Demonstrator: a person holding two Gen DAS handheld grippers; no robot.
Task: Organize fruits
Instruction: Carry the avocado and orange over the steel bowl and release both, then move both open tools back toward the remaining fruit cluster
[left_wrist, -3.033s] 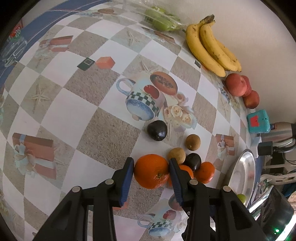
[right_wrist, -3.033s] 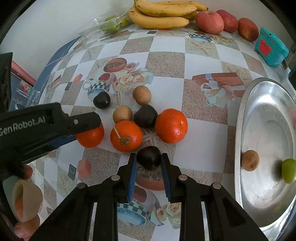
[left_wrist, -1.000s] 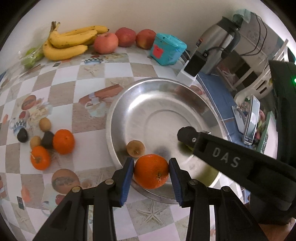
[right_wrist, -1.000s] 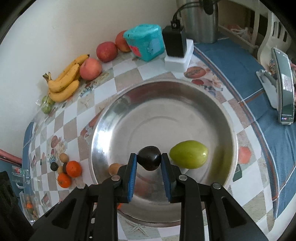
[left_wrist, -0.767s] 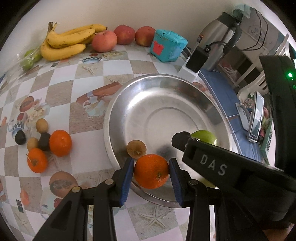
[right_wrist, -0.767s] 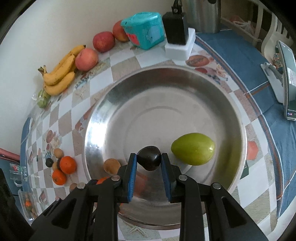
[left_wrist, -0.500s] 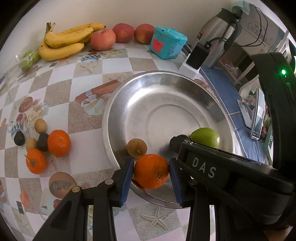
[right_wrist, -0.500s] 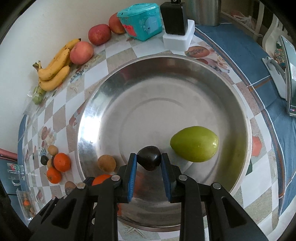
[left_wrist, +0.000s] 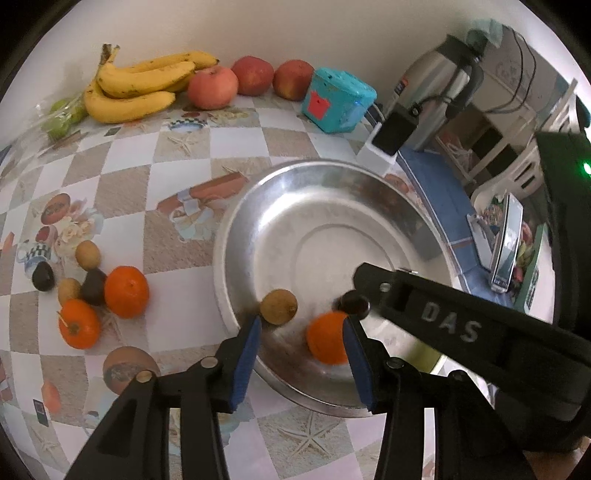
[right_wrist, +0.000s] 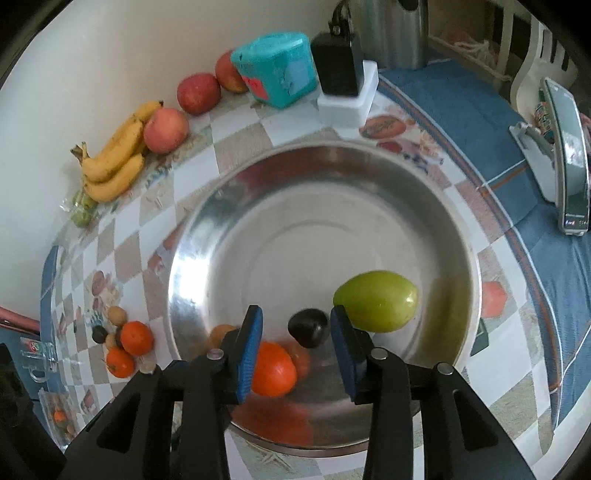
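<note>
A: Left wrist view first. What are the jaws doing?

B: The left gripper (left_wrist: 301, 345) is hanging over the near rim of the bowl (left_wrist: 236, 236), and its jaws are opening. The orange (left_wrist: 327, 338) is lying in the bowl between them, close against the right pad and clear of the left one, so nothing is clamped.

A: What else is sitting in the bowl there?

B: A brown fruit (left_wrist: 279, 307) just left of the orange, and a dark fruit (left_wrist: 355, 304) under the tip of the right gripper (left_wrist: 360, 291), which is crossing in from the right.

A: And out on the desk (left_wrist: 177, 155)?

B: Two more oranges (left_wrist: 126, 291), small brown and dark fruits beside them, then bananas (left_wrist: 136, 86), apples (left_wrist: 212, 88) and a teal box (left_wrist: 338, 99) along the wall.

A: Now the right wrist view.

B: The right gripper (right_wrist: 295, 332) is pointing down into the bowl (right_wrist: 192, 236), and its jaws are opening too. The dark fruit (right_wrist: 308, 328) is resting on the bowl floor between the pads, touching neither.

A: Its neighbours?

B: A green fruit (right_wrist: 376, 301) is lying just right of the right pad. The orange (right_wrist: 273, 373) is showing low behind the left pad, blurred, with the brown fruit (right_wrist: 219, 332) partly hidden further left.
</note>
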